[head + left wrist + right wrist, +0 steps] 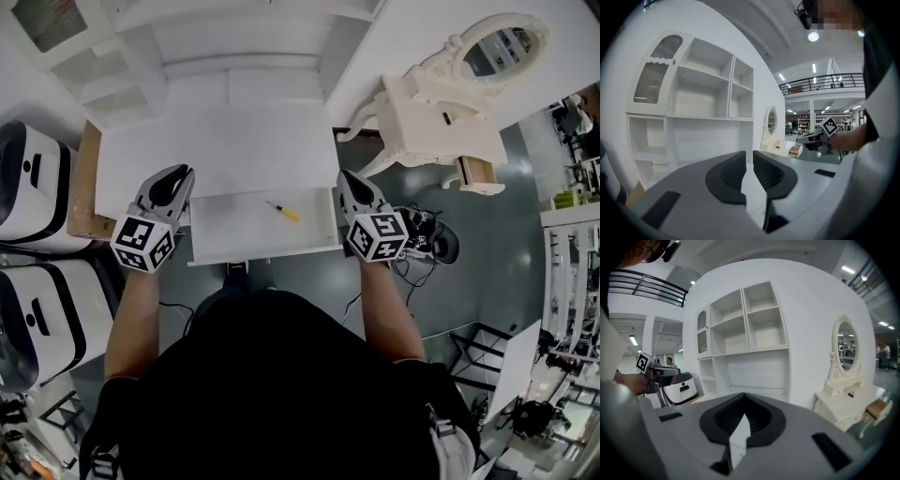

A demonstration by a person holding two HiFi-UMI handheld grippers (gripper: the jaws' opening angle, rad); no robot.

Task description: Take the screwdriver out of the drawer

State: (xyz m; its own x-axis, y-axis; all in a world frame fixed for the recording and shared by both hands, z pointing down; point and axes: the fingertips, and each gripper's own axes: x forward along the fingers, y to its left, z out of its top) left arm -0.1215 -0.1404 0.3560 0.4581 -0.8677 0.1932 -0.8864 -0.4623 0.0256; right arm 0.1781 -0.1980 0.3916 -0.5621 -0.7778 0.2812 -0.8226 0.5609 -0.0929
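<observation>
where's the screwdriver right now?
Head view: the screwdriver lies in the open drawer, right of centre, nearer the right gripper than the left gripper.

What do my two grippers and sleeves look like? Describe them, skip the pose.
The left gripper and right gripper have grey shells and black ribbed pads. Each carries a white cube with black square markers. The person wears a black short-sleeved top.

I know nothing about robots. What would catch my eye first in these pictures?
Two hand-held tools with black-and-white marker cubes, the left gripper and the right gripper, sit at either side of an open white drawer. In the drawer lies a small yellow-handled screwdriver. To the right stands an ornate white dressing table with an oval mirror.
</observation>
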